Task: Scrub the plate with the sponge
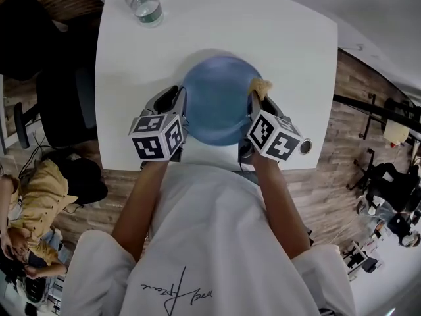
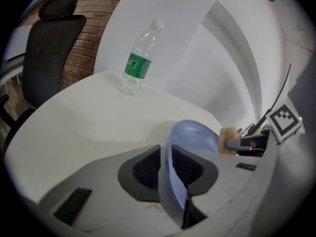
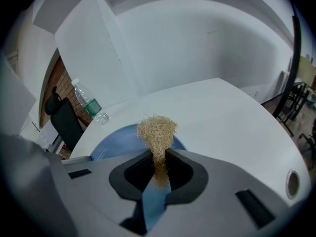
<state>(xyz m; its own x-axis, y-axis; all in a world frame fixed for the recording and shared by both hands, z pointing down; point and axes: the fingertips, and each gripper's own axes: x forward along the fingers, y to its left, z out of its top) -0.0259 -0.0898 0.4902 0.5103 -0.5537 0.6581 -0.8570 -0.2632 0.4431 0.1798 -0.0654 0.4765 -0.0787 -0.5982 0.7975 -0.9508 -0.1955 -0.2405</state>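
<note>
A blue plate is near the front of the white table. My left gripper is shut on the plate's left rim; in the left gripper view the plate stands on edge between the jaws of that gripper. My right gripper is shut on a tan fibrous sponge at the plate's right rim. The sponge sticks up out of the shut right gripper with the plate right behind it. The sponge also shows beside the plate's far rim.
A clear water bottle with a green label stands at the table's far left corner, also seen as the bottle and the bottle. A black office chair is left of the table. Another person is at the lower left.
</note>
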